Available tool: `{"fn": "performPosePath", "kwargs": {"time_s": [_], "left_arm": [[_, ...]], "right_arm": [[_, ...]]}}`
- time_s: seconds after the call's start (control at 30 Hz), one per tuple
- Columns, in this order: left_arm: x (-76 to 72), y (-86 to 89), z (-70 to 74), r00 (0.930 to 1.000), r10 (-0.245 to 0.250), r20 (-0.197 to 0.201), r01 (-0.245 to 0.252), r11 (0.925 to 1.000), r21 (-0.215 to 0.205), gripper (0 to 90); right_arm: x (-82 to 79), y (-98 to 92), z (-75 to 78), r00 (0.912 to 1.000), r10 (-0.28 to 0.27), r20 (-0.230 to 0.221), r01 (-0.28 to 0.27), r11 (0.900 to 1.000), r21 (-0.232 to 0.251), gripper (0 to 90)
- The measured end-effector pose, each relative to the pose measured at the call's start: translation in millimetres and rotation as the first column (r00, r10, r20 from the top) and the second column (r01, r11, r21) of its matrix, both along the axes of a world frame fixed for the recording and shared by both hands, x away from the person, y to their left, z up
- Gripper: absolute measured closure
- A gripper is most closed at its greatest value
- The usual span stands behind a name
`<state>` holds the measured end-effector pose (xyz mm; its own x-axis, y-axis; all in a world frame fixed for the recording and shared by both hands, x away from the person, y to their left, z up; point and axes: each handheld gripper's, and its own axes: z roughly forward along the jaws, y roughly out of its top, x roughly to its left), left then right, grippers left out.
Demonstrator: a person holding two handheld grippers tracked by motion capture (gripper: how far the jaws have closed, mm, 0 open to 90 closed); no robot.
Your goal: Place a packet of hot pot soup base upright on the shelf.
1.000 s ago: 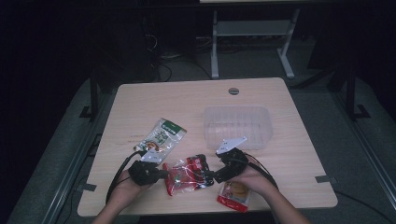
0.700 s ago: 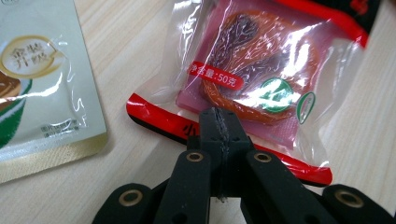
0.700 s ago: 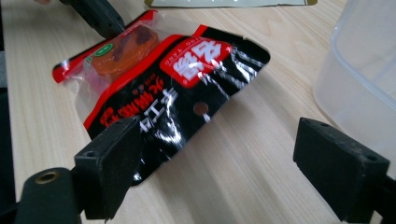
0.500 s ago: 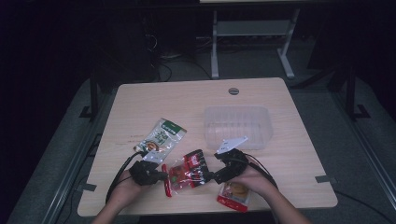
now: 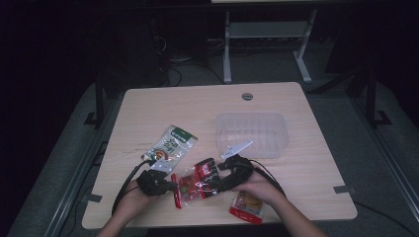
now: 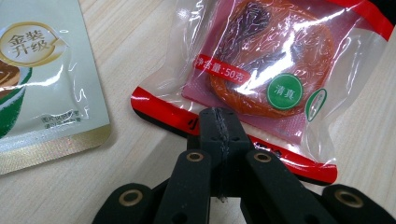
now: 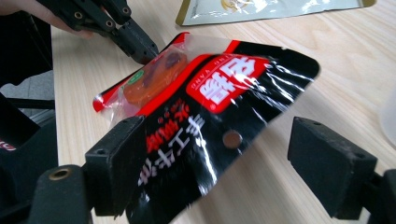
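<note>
Item: red-and-black snack packet (image 5: 197,180), clear film at one end showing an orange-brown dried piece, black printed header at the other; located near the front edge of the tabletop (image 5: 148,108), between the person's two hands, its header end lifted off the surface in the right gripper view. Holding: left tool (image 6: 219,122) pinched fully together on the packet's red sealed edge, seen plainly in the left gripper view. Right tool (image 7: 219,163) stands wide, its jaws having just been closing a little, with the black header end of the packet between them; one pad looks close against the film, the other well clear, so no grip there yet. Step in hand, as judged: the packet is steadied by one end while the other tool takes up the opposite end, a two-handed hold. Next move calls for: bringing the right tool's jaws together on the header without creasing it out of reach, the left grip kept firm on the thin seal, which could slip. Adjoining items: cream-and-green pouch (image 5: 170,144) lying flat just beyond the left tool; second red packet (image 5: 248,205) beside the right hand at the front edge; clear plastic tub (image 5: 254,133) farther back, a likely destination.
</note>
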<state>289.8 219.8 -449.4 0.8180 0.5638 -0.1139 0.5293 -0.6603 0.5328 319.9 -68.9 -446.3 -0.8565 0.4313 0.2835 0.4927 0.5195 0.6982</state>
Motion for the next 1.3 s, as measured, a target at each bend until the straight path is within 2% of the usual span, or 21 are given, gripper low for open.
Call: {"fn": "performPosePath", "kwargs": {"time_s": [0.07, 0.2, 0.27, 0.3, 0.33, 0.37, 0.4, 0.43, 0.47, 0.5, 0.53, 0.63, 0.73, 0.83, 1.07, 1.3], "left_arm": [[-0.1, -0.1, -0.8, 0.9999, 0.011, -0.004, -0.012, 0.9998, -0.018, 89.9], [0.2, -0.1, -0.8, 0.9999, 0.011, -0.005, -0.011, 0.9998, -0.019, 89.9], [0.4, 0.0, -0.8, 0.9998, 0.016, -0.012, -0.016, 0.9996, -0.022, 89.9], [0.6, 0.3, -0.5, 0.9998, 0.012, -0.013, -0.013, 0.9998, -0.018, 89.9], [0.6, 0.3, -0.5, 0.9998, 0.012, -0.013, -0.013, 0.9998, -0.018, 89.9], [0.4, 0.0, -1.0, 0.9998, 0.016, -0.011, -0.016, 0.9996, -0.022, 89.9], [0.5, 0.1, -0.9, 0.9998, 0.014, -0.011, -0.015, 0.9996, -0.022, 89.9], [1.0, 0.8, -0.6, 0.9999, 0.006, -0.011, -0.007, 0.9999, -0.015, 89.9], [1.0, 0.8, -0.7, 0.9999, 0.008, -0.011, -0.008, 0.9998, -0.017, 89.9], [0.8, 0.9, -0.8, 0.9998, 0.01, -0.014, -0.01, 0.9997, -0.02, 89.9], [1.0, 1.1, -0.9, 0.9999, 0.01, -0.013, -0.01, 0.9997, -0.021, 89.9], [1.1, 1.3, -1.3, 0.9998, 0.014, -0.012, -0.014, 0.9995, -0.029, 89.9], [1.7, 1.8, -1.6, 0.9998, 0.012, -0.016, -0.013, 0.9993, -0.034, 89.9], [1.6, 1.5, -1.3, 0.9998, 0.009, -0.015, -0.01, 0.9995, -0.029, 90.0], [1.8, 1.5, -1.4, 0.9998, 0.011, -0.017, -0.011, 0.9994, -0.033, 89.9], [3.0, 1.2, -1.3, 0.9998, 0.008, -0.019, -0.009, 0.9994, -0.032, 90.0]], "right_arm": [[2.0, 5.0, -2.5, 1.0, 0.007, -0.003, -0.007, 1.0, -0.005, 21.2], [1.1, 5.8, -4.5, 0.9997, 0.018, -0.015, -0.018, 1.0, -0.008, 23.4], [1.0, 5.8, -4.6, 0.9992, 0.018, -0.034, -0.018, 1.0, 0.014, 27.2], [0.5, 6.1, -4.8, 0.9988, 0.028, -0.041, -0.027, 0.999, 0.026, 32.7], [0.5, 6.1, -4.8, 0.9988, 0.028, -0.041, -0.027, 0.999, 0.026, 32.7], [-0.9, 6.8, -4.0, 0.9989, 0.032, -0.034, -0.031, 0.999, 0.032, 39.8], [-0.9, 6.8, -4.0, 0.9989, 0.032, -0.034, -0.031, 0.999, 0.032, 39.8], [0.1, 7.2, -1.9, 0.9992, 0.033, -0.021, -0.032, 0.999, 0.043, 49.2], [0.1, 7.2, -1.9, 0.9992, 0.033, -0.021, -0.032, 0.999, 0.043, 49.2], [4.6, 6.2, 1.2, 0.9987, 0.037, -0.034, -0.035, 0.997, 0.075, 56.9], [4.6, 6.2, 1.2, 0.9987, 0.037, -0.034, -0.035, 0.997, 0.075, 56.9], [9.1, 7.0, 4.4, 0.998, 0.052, -0.035, -0.049, 0.994, 0.093, 68.1], [9.9, 7.6, 4.9, 0.997, 0.07, -0.034, -0.065, 0.991, 0.117, 75.0], [9.6, 8.4, 3.7, 0.9937, 0.11, -0.018, -0.108, 0.988, 0.113, 83.7], [6.8, 10.0, 5.1, 0.9897, 0.143, -0.004, -0.141, 0.982, 0.121, 88.4], [5.5, 10.4, 6.5, 0.9825, 0.186, 0.001, -0.184, 0.971, 0.154, 90.0]]}}
